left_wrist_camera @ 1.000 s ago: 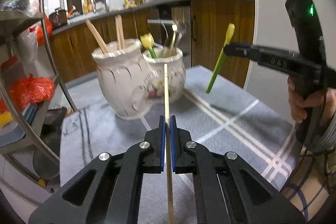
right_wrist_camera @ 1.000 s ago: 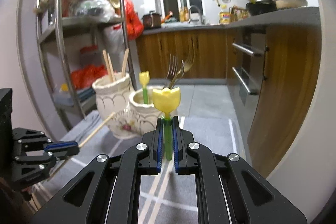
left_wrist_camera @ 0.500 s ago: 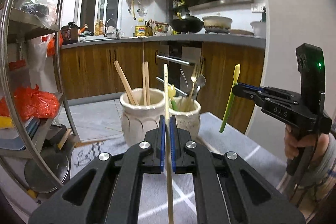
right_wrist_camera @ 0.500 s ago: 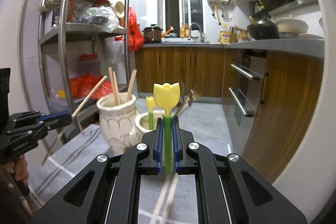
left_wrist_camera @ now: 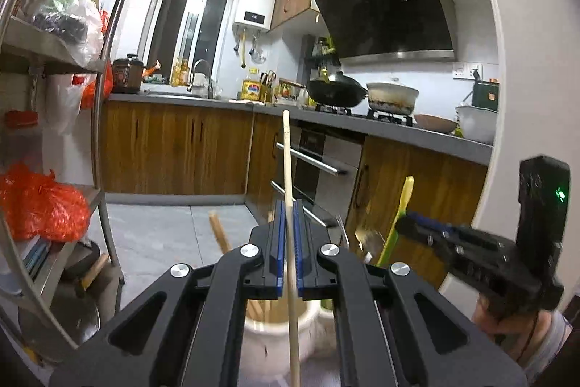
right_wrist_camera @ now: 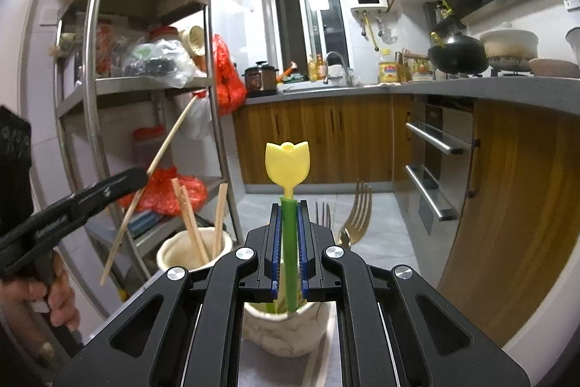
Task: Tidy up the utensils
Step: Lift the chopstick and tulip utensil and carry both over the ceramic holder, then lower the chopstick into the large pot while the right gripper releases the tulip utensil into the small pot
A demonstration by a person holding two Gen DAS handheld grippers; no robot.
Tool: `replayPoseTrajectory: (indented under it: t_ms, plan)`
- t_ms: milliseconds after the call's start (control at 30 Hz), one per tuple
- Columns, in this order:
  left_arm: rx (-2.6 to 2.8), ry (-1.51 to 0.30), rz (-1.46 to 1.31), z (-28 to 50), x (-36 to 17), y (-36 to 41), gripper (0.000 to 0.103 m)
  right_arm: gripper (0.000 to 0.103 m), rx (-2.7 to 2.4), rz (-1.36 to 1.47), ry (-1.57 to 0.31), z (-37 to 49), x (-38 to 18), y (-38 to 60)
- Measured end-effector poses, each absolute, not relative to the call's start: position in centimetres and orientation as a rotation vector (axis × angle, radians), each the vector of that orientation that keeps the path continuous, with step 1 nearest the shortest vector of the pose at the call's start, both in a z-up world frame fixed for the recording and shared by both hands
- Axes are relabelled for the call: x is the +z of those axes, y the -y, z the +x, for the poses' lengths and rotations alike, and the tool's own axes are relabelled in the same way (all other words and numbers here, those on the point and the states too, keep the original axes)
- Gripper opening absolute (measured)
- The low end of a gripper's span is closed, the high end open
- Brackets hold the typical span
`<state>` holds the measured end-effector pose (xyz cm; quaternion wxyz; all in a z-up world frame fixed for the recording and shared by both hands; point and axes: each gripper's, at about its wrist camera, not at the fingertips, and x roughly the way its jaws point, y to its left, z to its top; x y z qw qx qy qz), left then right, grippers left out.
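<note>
Left wrist view: left gripper (left_wrist_camera: 288, 234) clamps an upright chopstick (left_wrist_camera: 287, 162) above the jar (left_wrist_camera: 275, 336); right gripper (right_wrist_camera: 289, 242) pinches the tulip utensil (right_wrist_camera: 288, 165).

Two ceramic holders stand side by side near the cameras: the left holder (right_wrist_camera: 195, 251) has chopsticks (right_wrist_camera: 188, 220) standing in it, the right holder (right_wrist_camera: 286, 325) has forks (right_wrist_camera: 357, 209). A shelf rack (right_wrist_camera: 90, 89) stands far left; the counter (right_wrist_camera: 417, 89) runs behind and right.
</note>
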<state>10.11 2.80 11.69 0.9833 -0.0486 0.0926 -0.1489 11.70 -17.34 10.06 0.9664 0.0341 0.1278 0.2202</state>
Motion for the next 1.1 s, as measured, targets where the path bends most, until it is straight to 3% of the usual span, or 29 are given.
replayPoseTrajectory:
  t_ms: [333,467,733,1100]
  plan:
    - [-0.221,-0.12,-0.073,14.5,10.3,-1.5,0.004,0.009,0.452,0.109,-0.256,13.4,9.2,17.1]
    - [-0.207,-0.148,-0.044,15.3,9.3,-1.3,0.004,0.002,0.485,0.11,-0.3,13.9,8.0,16.7]
    - [-0.231,-0.238,-0.012,13.4,8.2,-2.1,0.004,0.002,0.488,0.091,-0.393,14.8,5.9,16.0]
    - [-0.231,-0.327,0.026,12.9,6.6,-2.3,0.004,0.003,0.486,0.104,-0.376,13.3,7.2,16.9]
